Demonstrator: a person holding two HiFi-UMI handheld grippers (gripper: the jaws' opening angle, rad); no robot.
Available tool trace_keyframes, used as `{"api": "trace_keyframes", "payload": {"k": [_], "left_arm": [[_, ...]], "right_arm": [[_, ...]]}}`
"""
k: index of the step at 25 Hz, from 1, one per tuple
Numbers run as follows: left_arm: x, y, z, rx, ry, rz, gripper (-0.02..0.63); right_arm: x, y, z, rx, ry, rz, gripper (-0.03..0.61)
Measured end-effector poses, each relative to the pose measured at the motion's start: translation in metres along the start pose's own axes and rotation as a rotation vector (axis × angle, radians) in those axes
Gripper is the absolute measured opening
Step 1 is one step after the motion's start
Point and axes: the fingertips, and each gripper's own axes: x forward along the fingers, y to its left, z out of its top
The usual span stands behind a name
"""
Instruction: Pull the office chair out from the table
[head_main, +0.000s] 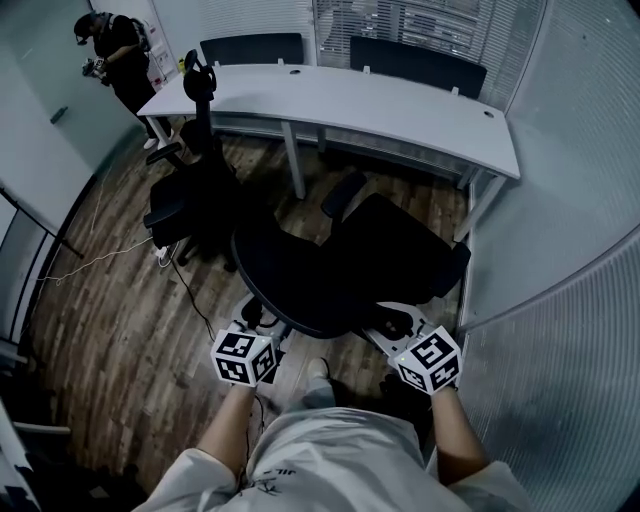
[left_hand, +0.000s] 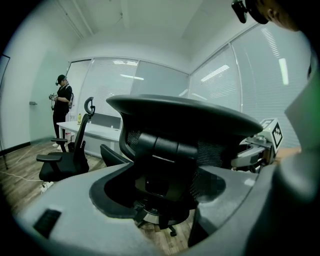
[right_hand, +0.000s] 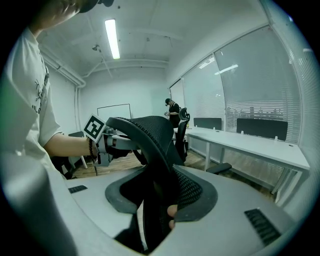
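Observation:
The black office chair (head_main: 300, 285) stands on the wood floor in front of the white table (head_main: 380, 100), its mesh backrest toward me and its seat (head_main: 400, 245) pointing at the table. My left gripper (head_main: 258, 320) is at the backrest's lower left rim, and its own view shows the back frame (left_hand: 160, 150) between its jaws (left_hand: 156, 197). In the right gripper view its fingers (right_hand: 120, 142) clasp that rim. My right gripper (head_main: 392, 324) is shut on the backrest's right edge, with the mesh (right_hand: 165, 165) pinched between its pads (right_hand: 160, 200).
A second black chair (head_main: 195, 190) stands left of the table. A person (head_main: 120, 60) stands at the far left corner. A glass partition (head_main: 570, 250) runs close on the right. A cable (head_main: 110, 255) lies on the floor. Two more chairs (head_main: 250, 48) sit behind the table.

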Motion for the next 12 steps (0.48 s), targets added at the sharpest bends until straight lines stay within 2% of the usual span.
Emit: {"api": "trace_keyframes", "payload": {"k": [12], "left_arm": [[-0.067,-0.027,-0.029,-0.018,-0.030,0.061,0.314]], "right_arm": [[-0.031,0.056,-0.021,-0.026,-0.013,0.057,0.127]]}}
